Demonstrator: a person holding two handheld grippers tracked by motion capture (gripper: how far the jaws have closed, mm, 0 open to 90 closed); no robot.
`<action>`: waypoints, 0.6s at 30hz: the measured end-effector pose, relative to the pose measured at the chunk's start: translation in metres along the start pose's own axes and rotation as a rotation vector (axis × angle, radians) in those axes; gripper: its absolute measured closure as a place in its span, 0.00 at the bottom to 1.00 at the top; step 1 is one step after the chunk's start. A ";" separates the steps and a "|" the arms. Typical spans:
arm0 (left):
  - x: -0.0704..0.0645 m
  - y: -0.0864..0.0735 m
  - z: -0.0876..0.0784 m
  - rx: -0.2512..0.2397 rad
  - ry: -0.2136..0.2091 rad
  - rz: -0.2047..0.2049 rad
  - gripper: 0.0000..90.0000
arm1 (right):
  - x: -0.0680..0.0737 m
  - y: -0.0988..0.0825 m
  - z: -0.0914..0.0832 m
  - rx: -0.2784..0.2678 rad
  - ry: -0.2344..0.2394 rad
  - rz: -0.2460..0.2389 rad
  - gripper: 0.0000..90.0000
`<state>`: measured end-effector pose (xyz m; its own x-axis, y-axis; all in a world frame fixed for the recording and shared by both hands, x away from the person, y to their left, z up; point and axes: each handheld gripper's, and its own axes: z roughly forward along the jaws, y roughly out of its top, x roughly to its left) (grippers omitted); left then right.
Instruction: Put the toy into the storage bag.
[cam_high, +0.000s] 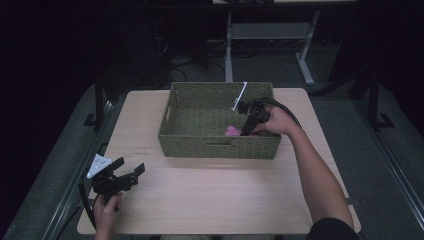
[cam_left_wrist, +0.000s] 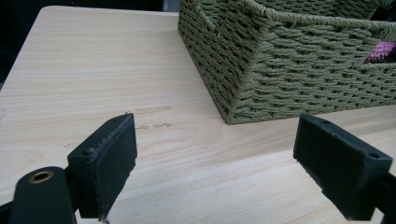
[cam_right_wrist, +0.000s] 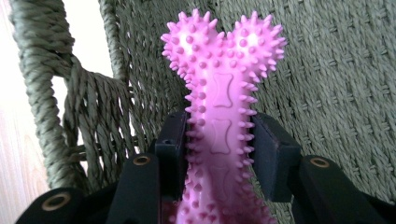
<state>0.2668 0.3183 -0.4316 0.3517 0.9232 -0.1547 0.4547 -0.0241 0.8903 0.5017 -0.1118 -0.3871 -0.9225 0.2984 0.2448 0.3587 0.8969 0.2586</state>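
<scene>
We find the right gripper (cam_high: 248, 127) reaching down into the green woven basket (cam_high: 218, 146), its jaws clamped on the shaft of a pink spiked bone-shaped toy (cam_right_wrist: 219, 121). In the high view the toy (cam_high: 231, 131) sits inside the basket at about the 5 o'clock part of its interior, close to the near wall. Whether it rests on the basket floor or hangs clear of it, we cannot tell.

In the right gripper view the pads (cam_right_wrist: 170, 149) press the narrow middle of the toy from both sides, with the knobbed end projecting toward 12 o'clock against the woven wall.

Assessment of the item: we judge it a light, rubbery chew toy, soft enough to yield somewhat under pressure. The nubs should give the pads good purchase, so slipping appears unlikely. It does not look fragile. The narrow shaft is the sound place to hold; the wider lobed ends would be more awkward to close on and could let the toy swing.

The left gripper (cam_high: 127, 175) hangs over the table (cam_high: 210, 200) at roughly 7 o'clock, well apart from the basket, jaws spread wide and holding nothing. The left gripper view shows its pads (cam_left_wrist: 105, 163) over bare wood, the basket corner (cam_left_wrist: 233, 112) ahead.
</scene>
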 end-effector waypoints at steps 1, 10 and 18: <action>0.000 0.000 0.000 0.000 0.000 0.001 0.14 | 0.000 0.000 0.000 -0.004 0.001 -0.001 0.64; 0.000 0.000 -0.001 0.000 0.001 0.001 0.14 | -0.003 0.001 0.000 -0.031 0.014 0.022 0.60; 0.000 0.000 -0.001 -0.002 0.002 0.002 0.14 | 0.000 0.001 -0.007 -0.050 -0.016 0.025 0.57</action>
<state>0.2655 0.3188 -0.4309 0.3509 0.9240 -0.1516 0.4524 -0.0256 0.8915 0.5029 -0.1130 -0.3805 -0.9151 0.3262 0.2370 0.3882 0.8716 0.2993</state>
